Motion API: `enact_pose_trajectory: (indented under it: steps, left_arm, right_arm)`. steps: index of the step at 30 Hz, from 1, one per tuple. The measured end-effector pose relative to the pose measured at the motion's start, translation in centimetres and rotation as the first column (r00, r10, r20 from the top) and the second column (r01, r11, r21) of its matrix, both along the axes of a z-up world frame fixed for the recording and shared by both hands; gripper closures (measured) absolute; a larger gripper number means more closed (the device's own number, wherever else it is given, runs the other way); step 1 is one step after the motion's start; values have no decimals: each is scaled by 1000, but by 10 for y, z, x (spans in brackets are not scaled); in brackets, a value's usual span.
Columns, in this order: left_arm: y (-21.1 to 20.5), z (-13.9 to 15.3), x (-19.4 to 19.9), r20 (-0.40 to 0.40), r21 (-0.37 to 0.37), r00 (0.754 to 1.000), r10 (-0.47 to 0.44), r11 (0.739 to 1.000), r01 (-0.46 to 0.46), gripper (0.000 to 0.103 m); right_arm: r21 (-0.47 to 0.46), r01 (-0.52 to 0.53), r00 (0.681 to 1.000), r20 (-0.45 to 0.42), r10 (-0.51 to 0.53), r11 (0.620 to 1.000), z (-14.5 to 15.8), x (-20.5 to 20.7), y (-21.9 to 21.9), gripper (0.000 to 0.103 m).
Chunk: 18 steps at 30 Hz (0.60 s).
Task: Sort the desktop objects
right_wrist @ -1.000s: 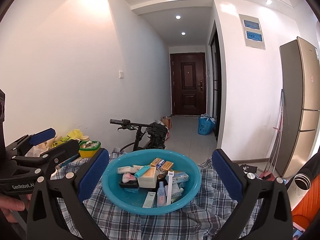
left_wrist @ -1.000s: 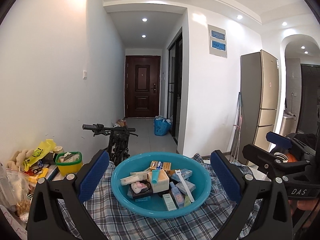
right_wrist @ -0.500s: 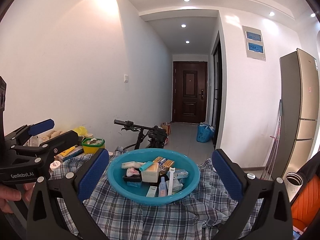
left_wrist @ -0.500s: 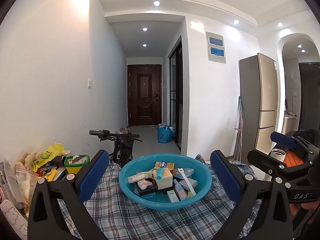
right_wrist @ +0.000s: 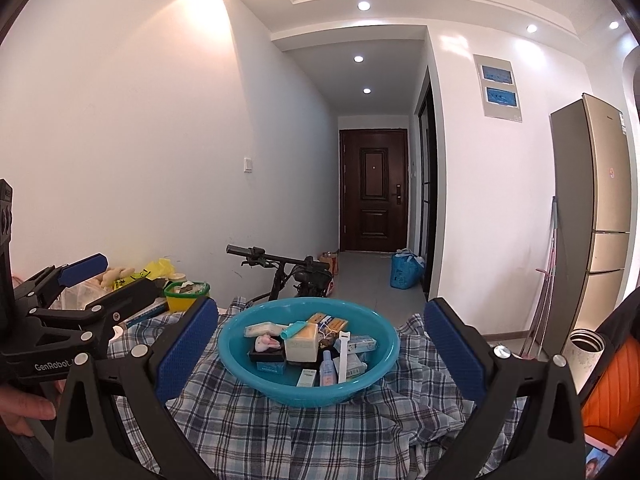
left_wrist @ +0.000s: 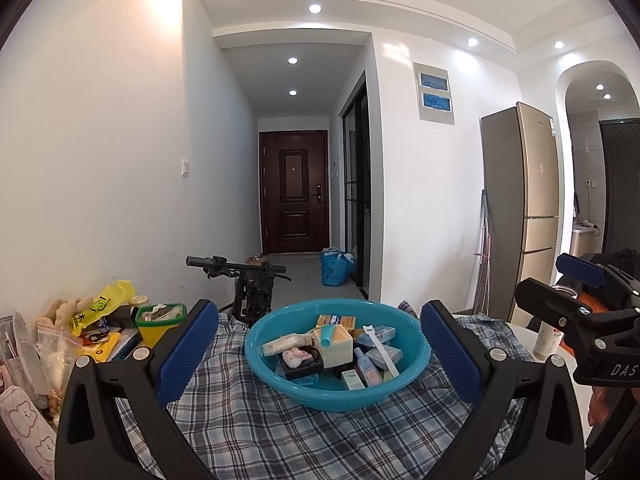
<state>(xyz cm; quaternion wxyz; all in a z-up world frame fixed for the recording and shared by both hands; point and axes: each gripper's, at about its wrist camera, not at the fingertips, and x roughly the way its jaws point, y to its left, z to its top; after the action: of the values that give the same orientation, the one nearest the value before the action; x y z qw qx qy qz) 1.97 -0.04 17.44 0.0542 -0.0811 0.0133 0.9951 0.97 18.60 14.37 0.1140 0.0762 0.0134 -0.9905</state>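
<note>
A turquoise plastic basin (left_wrist: 408,364) (right_wrist: 376,368) sits on a blue plaid cloth (left_wrist: 280,432) (right_wrist: 256,432). It holds several small things: a cream box (left_wrist: 334,346) (right_wrist: 302,344), a small bottle (left_wrist: 366,368) (right_wrist: 327,368), a white strip (left_wrist: 380,348) (right_wrist: 343,356) and little cartons. My left gripper (left_wrist: 318,344) is open, well short of the basin, nothing between its blue pads. My right gripper (right_wrist: 320,342) is open too, likewise empty. Each gripper shows at the edge of the other's view, the right gripper (left_wrist: 592,312) and the left gripper (right_wrist: 72,304).
A pile of bags, a yellow tub with a green rim (left_wrist: 160,322) (right_wrist: 186,296) and plush toys fills the table's left. A bicycle (left_wrist: 248,280) (right_wrist: 292,272) stands behind the table. A fridge (left_wrist: 520,216) stands at right, a thermos (right_wrist: 582,356) near the table's right edge.
Both grippers have drawn back and tilted upward, so the basin looks smaller and lower in each view. Both stay open and empty.
</note>
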Motion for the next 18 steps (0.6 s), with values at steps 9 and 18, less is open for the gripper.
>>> enact_pose_trajectory:
  steps: [9, 18]
  left_arm:
    - [6, -38, -1, 42, -13, 999, -11, 1000, 11, 0]
    - [9, -67, 9, -3, -17, 1000, 11, 1000, -11, 0]
  right_arm:
    - [-5, 27, 999, 41, -26, 1000, -25, 3, 6, 0]
    - [-42, 42, 999, 21, -41, 998, -50, 4, 10, 0]
